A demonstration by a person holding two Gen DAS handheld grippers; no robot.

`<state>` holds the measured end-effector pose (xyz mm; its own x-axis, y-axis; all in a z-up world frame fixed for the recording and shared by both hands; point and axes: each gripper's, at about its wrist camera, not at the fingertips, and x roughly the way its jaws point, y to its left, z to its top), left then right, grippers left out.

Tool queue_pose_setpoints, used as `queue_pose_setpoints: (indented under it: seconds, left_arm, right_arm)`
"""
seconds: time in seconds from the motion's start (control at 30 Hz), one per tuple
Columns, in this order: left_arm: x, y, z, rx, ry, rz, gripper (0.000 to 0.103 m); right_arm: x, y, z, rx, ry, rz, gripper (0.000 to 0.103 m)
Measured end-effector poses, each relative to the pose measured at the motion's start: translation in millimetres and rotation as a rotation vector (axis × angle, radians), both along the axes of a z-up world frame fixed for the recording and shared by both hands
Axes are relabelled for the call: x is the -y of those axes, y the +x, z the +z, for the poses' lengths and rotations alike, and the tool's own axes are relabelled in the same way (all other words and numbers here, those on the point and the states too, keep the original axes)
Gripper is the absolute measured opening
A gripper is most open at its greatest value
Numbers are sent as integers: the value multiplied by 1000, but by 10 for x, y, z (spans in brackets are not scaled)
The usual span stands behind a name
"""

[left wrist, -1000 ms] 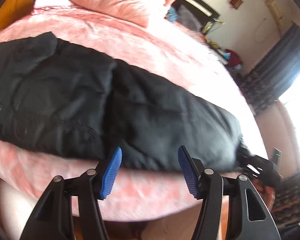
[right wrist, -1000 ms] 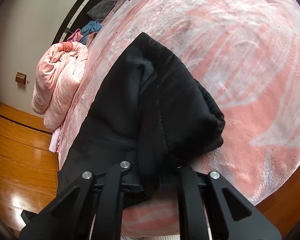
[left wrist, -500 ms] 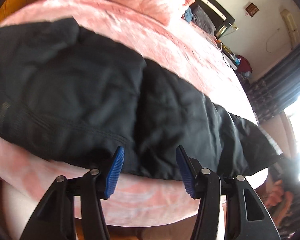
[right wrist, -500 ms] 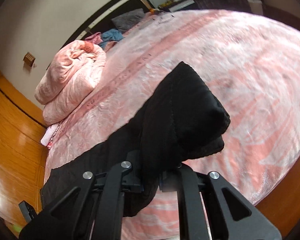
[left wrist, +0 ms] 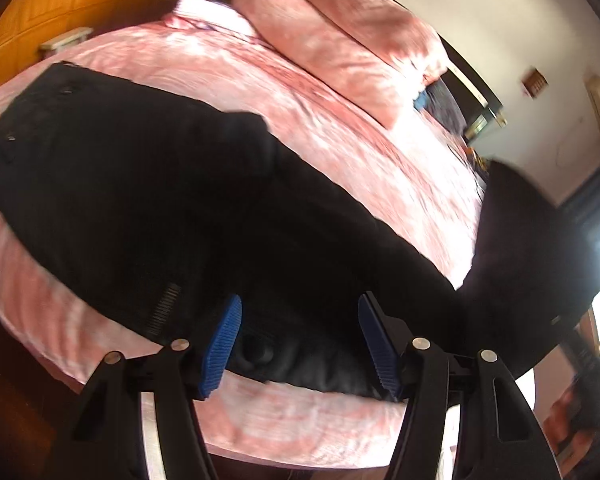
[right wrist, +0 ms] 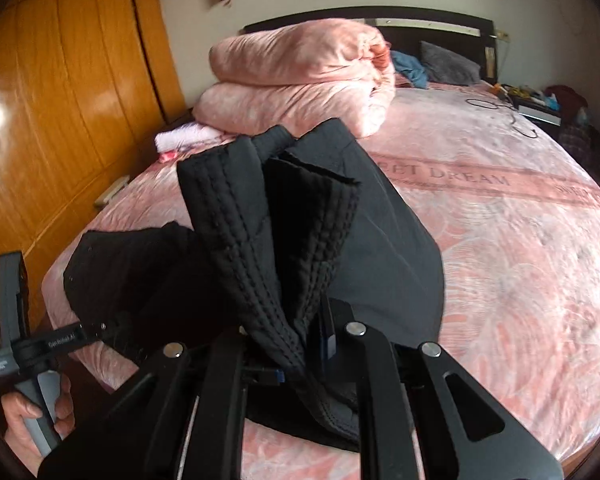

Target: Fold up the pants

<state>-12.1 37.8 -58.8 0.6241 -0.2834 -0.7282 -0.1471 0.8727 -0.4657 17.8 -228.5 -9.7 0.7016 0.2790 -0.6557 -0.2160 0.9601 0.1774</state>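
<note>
While the right gripper (right wrist: 300,356) jaws clamp the black quilted pants (right wrist: 268,240), hiding their pads, the left gripper (left wrist: 300,344) gapes over blurry fabric.

You have black pants (right wrist: 284,248), their hem stitched in quilted rows, on a bed (right wrist: 520,260) covered in mottled pink. Your left gripper (left wrist: 300,344) has blue ribbed pads (left wrist: 224,340) on black arms.

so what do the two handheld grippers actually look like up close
The left gripper has black plastic finger arms with triangular cut-outs, silver rivets at the pivots, and ribbed blue pads. The right gripper has the same black frame and rivets, with only slivers of blue showing. From the right wrist view, the left one has a grey handle with small white lettering.
</note>
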Motion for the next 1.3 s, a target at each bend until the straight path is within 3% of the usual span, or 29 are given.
queue_pose_setpoints:
  seconds: [0.27,0.47,0.57,0.6,0.7,0.87,0.97,1.13,1.17,1.2,1.23,1.3]
  left_arm:
    - [-397,-14,-8,1,-14,78,65]
    - [-487,5,-128,-40,-51,87,66]
    - [-466,-8,-157,-53,-53,81,66]
    - [-450,-5,-153,-55,-51,75,66]
    - [-403,43,-123,-50,-32,56,66]
    - [-375,49,-58,-34,-21,43,71]
    - [-376,46,-38,-30,-10,42,72]
    - [-408,58,-66,-47,-7,41,72]
    - [-417,57,-76,-49,-10,43,72]
    - [-434,55,-88,-53,-13,46,72]
    - [-450,49,-102,-54,-17,48,72]
    - [-484,43,-122,-58,-22,53,73]
  right_arm:
    - [-819,132,-601,-113,-102,134,11]
    - [-1009,117,-862,-171,-132,203,41]
    - [-940,45,-805,-189,-35,245,72]
    - [-897,22,-768,-194,17,256,74]
    - [-791,-13,-679,-210,103,257,74]
    - [-806,-42,-647,-225,103,239,70]
    - [-926,-58,-706,-237,67,247,68]
    - [-1058,43,-858,-251,-25,217,53]
    - [-1067,60,-896,-253,-31,215,44]
    - [-1073,80,-919,-261,-30,217,23]
    - [-1076,102,-940,-279,-15,224,13]
    - [-1054,110,-913,-279,18,209,9]
